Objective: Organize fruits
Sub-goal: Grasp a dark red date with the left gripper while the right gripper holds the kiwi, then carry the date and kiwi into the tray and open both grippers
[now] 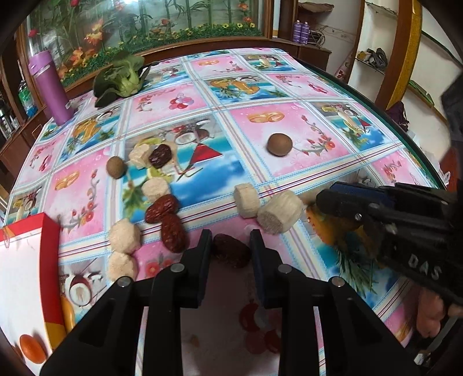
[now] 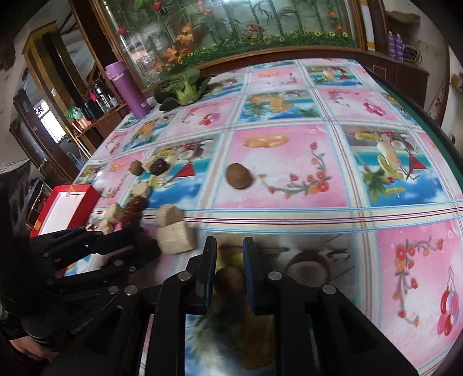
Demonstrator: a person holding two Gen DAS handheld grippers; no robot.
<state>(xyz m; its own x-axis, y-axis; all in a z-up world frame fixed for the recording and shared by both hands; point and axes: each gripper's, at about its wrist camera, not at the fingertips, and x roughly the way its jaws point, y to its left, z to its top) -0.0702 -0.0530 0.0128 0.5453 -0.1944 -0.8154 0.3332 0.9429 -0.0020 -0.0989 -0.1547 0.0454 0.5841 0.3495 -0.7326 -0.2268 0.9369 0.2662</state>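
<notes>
Dates were the left side's job: the left gripper (image 1: 230,245) had its jaws wide around a dark red date (image 1: 231,254) lying slantwise on the table (image 1: 289,121). The right gripper (image 2: 230,272) straddled a brown round fruit (image 2: 230,279), jaws not touching it yet.

light: soft, even daylight, fairly bright | glare: pale sheen on the glossy tablecloth (image 1: 260,95), far side; reflections on the glass panel (image 2: 231,23) | shadows: faint, short under fruit | blur: near right gripper (image 2: 230,245) smeared, near cloth soft | distortion: strong fisheye bowing, dark vignetted corners
</notes>
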